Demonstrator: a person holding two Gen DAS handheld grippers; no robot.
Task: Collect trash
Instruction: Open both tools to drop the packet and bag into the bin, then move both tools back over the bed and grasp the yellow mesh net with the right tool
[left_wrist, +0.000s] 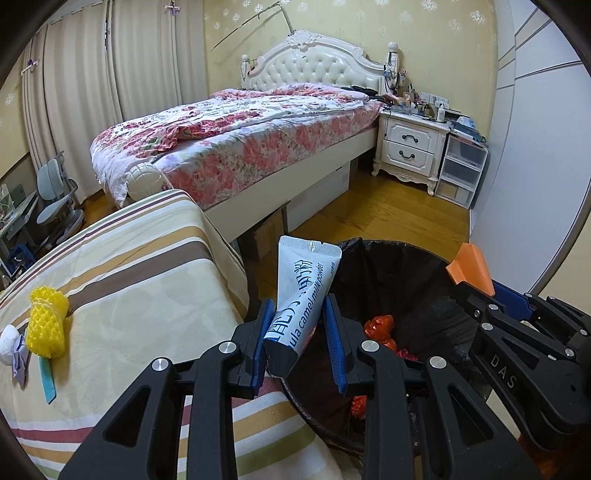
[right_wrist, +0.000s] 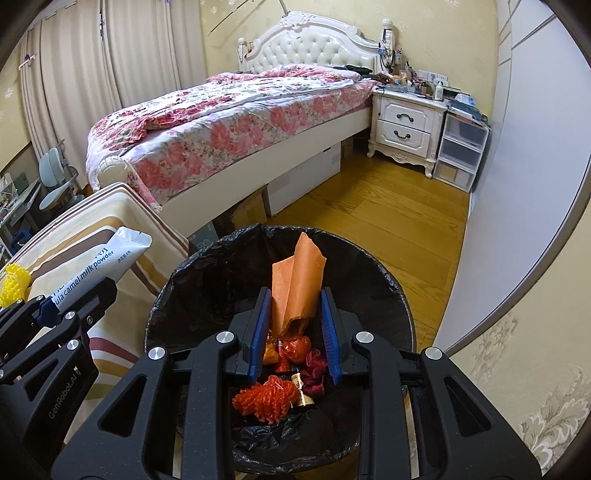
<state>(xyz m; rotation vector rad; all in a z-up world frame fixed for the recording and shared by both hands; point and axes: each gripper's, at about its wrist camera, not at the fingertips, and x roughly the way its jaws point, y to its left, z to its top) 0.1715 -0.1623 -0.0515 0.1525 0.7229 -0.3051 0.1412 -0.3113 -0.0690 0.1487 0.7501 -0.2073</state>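
My left gripper is shut on a white and blue camel milk powder sachet, held upright at the near left rim of the black-lined trash bin. My right gripper is shut on an orange wrapper, which it holds over the open bin. Red and orange trash lies at the bin's bottom. A yellow foam net and a small white and purple scrap lie on the striped cloth to the left. The sachet also shows in the right wrist view.
The striped cloth covers a low surface that touches the bin's left side. A bed with a floral quilt stands behind it. A white nightstand and plastic drawers sit at the back right. Wood floor lies beyond the bin.
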